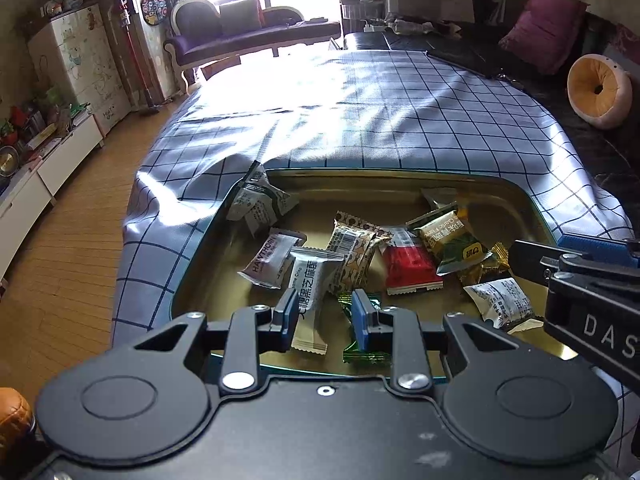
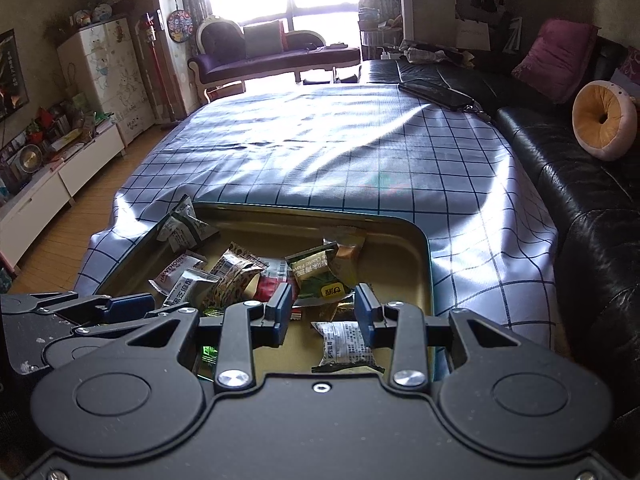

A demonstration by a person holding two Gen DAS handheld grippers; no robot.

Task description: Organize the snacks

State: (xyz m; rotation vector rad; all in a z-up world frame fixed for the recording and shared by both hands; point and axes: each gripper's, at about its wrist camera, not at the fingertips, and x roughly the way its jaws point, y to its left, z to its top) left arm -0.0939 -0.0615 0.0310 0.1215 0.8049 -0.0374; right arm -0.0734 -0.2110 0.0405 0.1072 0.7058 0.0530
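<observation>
Your left gripper [image 1: 324, 316] hangs unclenched, empty, over the gold tray [image 1: 400, 184] of snacks [image 1: 352, 252] on the checked cloth [image 1: 360, 120]; your right gripper [image 2: 322, 312] hovers equally parted, gripping nothing.

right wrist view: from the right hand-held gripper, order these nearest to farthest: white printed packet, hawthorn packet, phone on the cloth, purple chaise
Measured from the right hand-held gripper:
1. White printed packet, in the gold tin just beneath the fingers.
2. Hawthorn packet, left side of the tin.
3. Phone, far right edge of the checked cloth.
4. Purple chaise, beyond the table by the window.
</observation>
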